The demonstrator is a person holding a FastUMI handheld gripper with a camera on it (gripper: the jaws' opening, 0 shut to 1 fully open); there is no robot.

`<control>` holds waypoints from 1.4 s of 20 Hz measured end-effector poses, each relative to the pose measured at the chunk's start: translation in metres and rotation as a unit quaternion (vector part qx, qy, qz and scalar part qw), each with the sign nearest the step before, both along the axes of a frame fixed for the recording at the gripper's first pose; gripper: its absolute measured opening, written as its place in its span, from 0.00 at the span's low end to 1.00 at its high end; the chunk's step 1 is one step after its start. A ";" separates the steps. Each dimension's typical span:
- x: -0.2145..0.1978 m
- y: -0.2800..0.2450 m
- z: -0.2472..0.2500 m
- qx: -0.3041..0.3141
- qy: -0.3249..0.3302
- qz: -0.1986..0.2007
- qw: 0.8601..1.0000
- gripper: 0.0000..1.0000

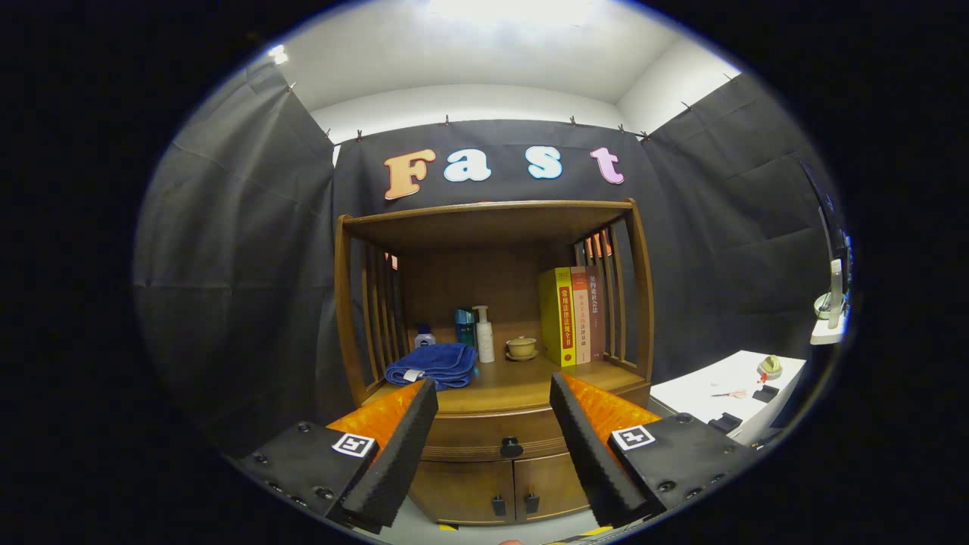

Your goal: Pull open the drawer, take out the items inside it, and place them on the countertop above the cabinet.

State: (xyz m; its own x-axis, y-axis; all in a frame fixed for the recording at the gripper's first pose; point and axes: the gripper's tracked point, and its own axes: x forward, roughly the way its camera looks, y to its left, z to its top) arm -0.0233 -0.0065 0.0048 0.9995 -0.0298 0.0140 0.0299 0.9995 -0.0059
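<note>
Jaws of the gripper (493, 424) spread wide, holding nothing; closed drawer (500, 443) with its dark knob (511, 447) at 12 o'clock between them, folded blue towel (431, 365) on the counter (515, 386) above.

Glossy wooden cabinet (484, 439); seemingly terry-cloth towel (431, 365)

A recording booth dressed as a home. Black cloth walls (227, 250) surround a wooden cabinet (492, 424). Its shelf holds books (571, 314), toiletry bottles (484, 333) and a towel (431, 365).
</note>
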 end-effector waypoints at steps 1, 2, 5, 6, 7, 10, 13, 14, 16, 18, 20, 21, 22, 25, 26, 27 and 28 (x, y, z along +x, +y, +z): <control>0.004 0.000 -0.002 -0.002 -0.003 0.003 1.000 0.98; 0.009 -0.001 -0.004 -0.004 -0.005 0.004 1.000 0.98; 0.036 -0.005 -0.028 -0.021 -0.002 0.010 1.000 0.98; 0.046 -0.006 -0.039 -0.027 -0.003 0.014 1.000 0.98; 0.055 -0.007 -0.050 -0.031 -0.007 0.017 0.999 0.98; 0.079 -0.011 -0.093 -0.045 0.001 0.017 0.999 0.98; 0.113 -0.017 -0.149 -0.035 0.037 0.015 0.999 0.99; 0.123 -0.019 -0.167 -0.031 0.049 0.015 0.998 0.99; 0.147 -0.027 -0.190 -0.026 0.057 0.009 0.998 0.98; 0.164 -0.026 -0.205 -0.016 0.073 0.017 0.997 0.97; 0.174 -0.030 -0.220 -0.008 0.087 0.012 0.996 0.90; 0.176 -0.027 -0.226 0.003 0.090 0.014 0.996 0.84; 0.180 -0.028 -0.229 0.007 0.091 0.010 0.996 0.79; 0.188 -0.037 -0.236 0.001 0.098 0.002 0.995 0.69; 0.189 -0.036 -0.233 0.003 0.089 0.004 0.996 0.67; 0.190 -0.041 -0.234 0.000 0.087 0.001 0.996 0.65; 0.188 -0.045 -0.237 0.000 0.091 -0.001 0.996 0.63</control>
